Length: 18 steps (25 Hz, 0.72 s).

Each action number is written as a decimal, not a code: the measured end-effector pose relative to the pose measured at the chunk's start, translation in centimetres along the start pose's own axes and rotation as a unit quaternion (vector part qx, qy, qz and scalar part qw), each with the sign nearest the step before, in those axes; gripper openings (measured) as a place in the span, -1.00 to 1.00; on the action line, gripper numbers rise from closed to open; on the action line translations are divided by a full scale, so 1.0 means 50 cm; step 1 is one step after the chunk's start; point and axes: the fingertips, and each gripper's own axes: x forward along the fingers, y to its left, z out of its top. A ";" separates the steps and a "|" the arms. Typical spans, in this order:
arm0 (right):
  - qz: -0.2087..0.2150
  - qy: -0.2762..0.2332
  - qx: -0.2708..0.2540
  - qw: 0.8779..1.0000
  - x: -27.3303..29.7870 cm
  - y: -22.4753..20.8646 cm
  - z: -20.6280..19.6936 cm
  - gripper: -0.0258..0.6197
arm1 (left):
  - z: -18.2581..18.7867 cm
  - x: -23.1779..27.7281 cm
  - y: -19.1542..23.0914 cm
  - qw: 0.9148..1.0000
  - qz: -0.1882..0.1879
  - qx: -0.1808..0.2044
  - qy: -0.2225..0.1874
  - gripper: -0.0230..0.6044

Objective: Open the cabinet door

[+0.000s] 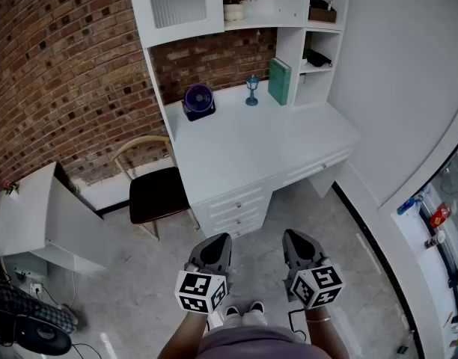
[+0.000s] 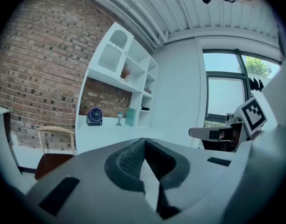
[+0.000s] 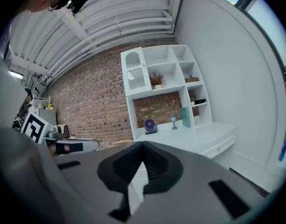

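Note:
The cabinet door point(image 1: 176, 2), white with a ribbed glass pane, is closed at the upper left of the hutch above the white desk point(image 1: 251, 152). It also shows in the left gripper view as the cabinet door point(image 2: 110, 55) and in the right gripper view as the cabinet door point(image 3: 133, 71). My left gripper point(image 1: 216, 242) and right gripper point(image 1: 295, 236) hang side by side over the floor, well short of the desk. Both are shut with nothing between the jaws, as seen on the left gripper point(image 2: 144, 141) and the right gripper point(image 3: 143, 145).
On the desk stand a purple fan point(image 1: 199, 99), a small blue lamp point(image 1: 251, 90) and a teal book point(image 1: 280, 81). A drawer stack point(image 1: 233, 209) sits under the desk, a dark-seated chair point(image 1: 158, 193) to its left, and a white side table point(image 1: 34, 215) beyond that.

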 end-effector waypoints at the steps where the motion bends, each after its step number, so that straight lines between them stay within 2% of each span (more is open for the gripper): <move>1: 0.000 0.000 0.001 1.000 -0.002 -0.004 -0.001 -0.91 | 0.000 0.003 -0.005 1.000 -0.001 0.001 0.001 -0.93; 9: 0.005 0.012 0.007 1.000 -0.017 -0.025 -0.012 -0.91 | -0.016 0.012 -0.033 1.000 0.000 -0.009 0.008 -0.93; 18: 0.020 -0.012 -0.004 1.000 -0.009 -0.044 0.014 -0.91 | 0.006 0.030 -0.029 1.000 0.026 0.004 -0.005 -0.93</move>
